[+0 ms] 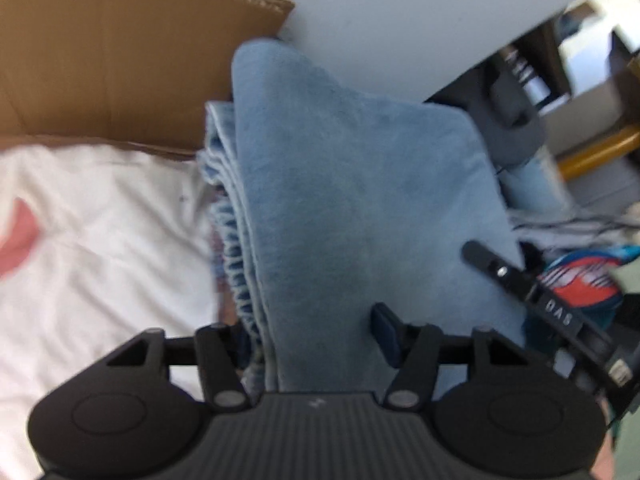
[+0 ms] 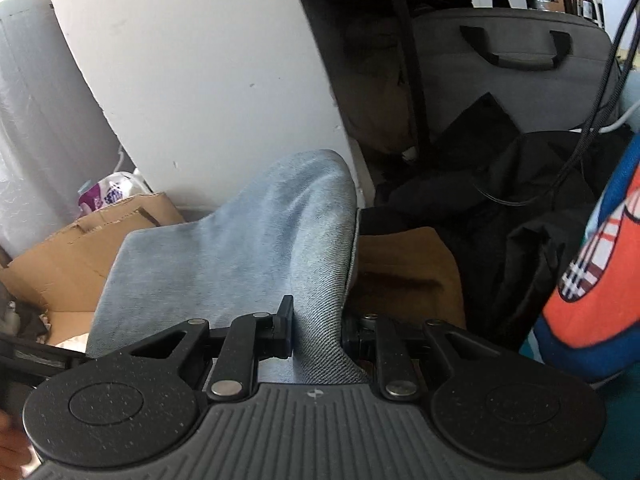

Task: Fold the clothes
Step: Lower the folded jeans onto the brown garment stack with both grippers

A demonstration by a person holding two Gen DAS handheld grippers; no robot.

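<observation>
Folded light-blue jeans [image 1: 352, 184] hang in a thick bundle over a cardboard box, their stacked edges showing on the left. My left gripper [image 1: 316, 332] straddles the near end of the bundle. Its right finger [image 1: 384, 328] shows a bare pad beside the cloth, its left finger is hidden behind the folds, and the jaws stand open. One finger [image 1: 480, 256] of my right gripper reaches onto the jeans from the right. In the right wrist view, the right gripper [image 2: 318, 328] is shut on a ridge of the jeans [image 2: 240, 248].
A cardboard box [image 1: 120, 60] holds a white garment with a pink print [image 1: 100, 240]. A white panel [image 1: 400, 20] stands behind it. An orange and blue garment [image 2: 592, 280], dark clothes [image 2: 520, 200], a brown cloth [image 2: 408, 272] and a grey bag [image 2: 500, 60] crowd the right.
</observation>
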